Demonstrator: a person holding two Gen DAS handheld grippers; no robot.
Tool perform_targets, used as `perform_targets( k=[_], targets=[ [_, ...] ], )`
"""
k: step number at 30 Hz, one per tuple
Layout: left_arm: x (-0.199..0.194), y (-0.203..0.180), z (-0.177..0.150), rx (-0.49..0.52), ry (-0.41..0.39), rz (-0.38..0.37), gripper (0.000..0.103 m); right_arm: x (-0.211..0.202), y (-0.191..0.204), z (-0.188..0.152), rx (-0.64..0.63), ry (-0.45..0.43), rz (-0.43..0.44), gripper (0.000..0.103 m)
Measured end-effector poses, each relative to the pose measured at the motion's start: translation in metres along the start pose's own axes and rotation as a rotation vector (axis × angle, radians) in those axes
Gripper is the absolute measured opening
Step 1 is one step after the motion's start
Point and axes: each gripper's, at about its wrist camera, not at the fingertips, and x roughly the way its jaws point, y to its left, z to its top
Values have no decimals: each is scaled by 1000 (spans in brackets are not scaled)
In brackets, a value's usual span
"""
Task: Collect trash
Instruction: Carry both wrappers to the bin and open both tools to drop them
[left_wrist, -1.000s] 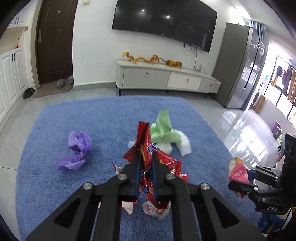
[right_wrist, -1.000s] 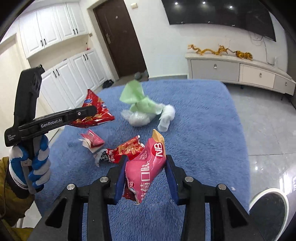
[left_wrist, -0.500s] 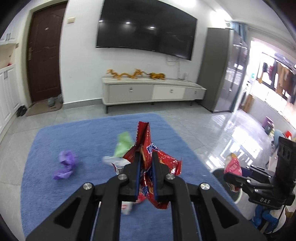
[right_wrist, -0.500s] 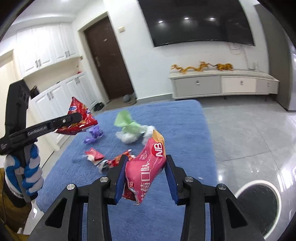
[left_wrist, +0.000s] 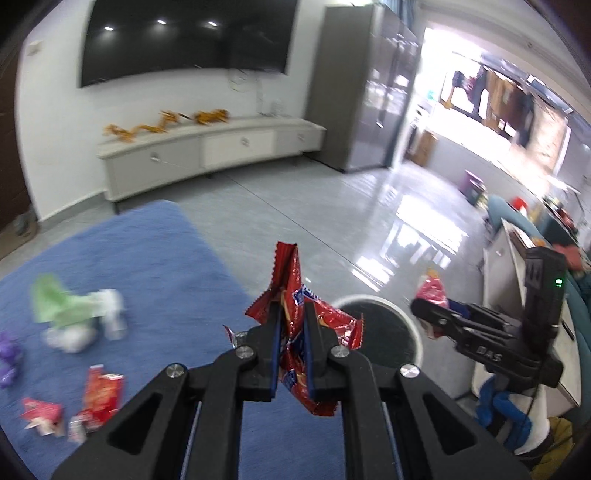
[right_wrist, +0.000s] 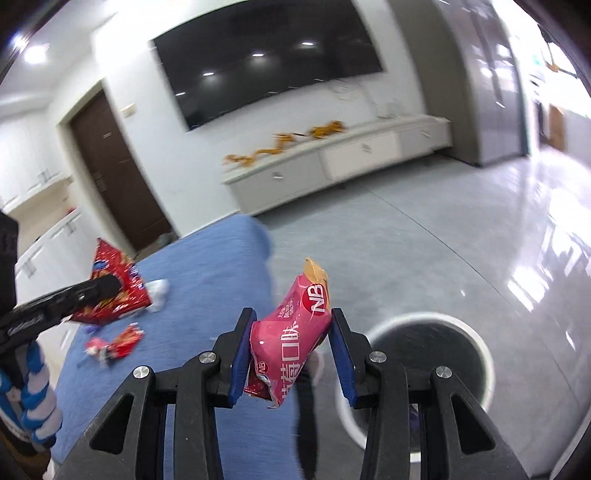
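Left tongs (left_wrist: 291, 328) clamped on red wrapper (left_wrist: 295, 295), frame centre; right tongs (right_wrist: 291, 339) clamped on pink packet (right_wrist: 295, 332). Bin (right_wrist: 476, 339) lower right. We centre each over opening before releasing, one at a time.

1. Two grippers: the left gripper (left_wrist: 291, 332) at 6 o'clock, the right gripper (left_wrist: 424, 317) at 4 o'clock.
2. Two held wrappers: one red wrapper (left_wrist: 295, 295), one pink wrapper (right_wrist: 295, 332).
3. One white bin (left_wrist: 415, 332) at 5 o'clock.
4. One blue rug (left_wrist: 147, 266).
5. On the rug at 8 o'clock: one green-and-white wad (left_wrist: 74, 310), one purple scrap (left_wrist: 9, 356), two small red wrappers (left_wrist: 101, 397) (left_wrist: 38, 415); blur leaves the count unsure.
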Motion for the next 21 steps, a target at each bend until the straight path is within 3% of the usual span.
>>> perform_targets(
  k=[8,13,17,21],
  targets=[
    [90,-62,18,45,106,-116,10,24,-80,-16,137,77,-109,39],
    [132,-80,22,32,156,-182,11,46,-104,-26,169,132,-149,40],
    [160,-88,22,21,210,-238,11,54,-116,-36,189,156,-173,50],
    [172,-90,18,4,239,-280,11,57,-121,-45,203,175,-185,50]
  ],
)
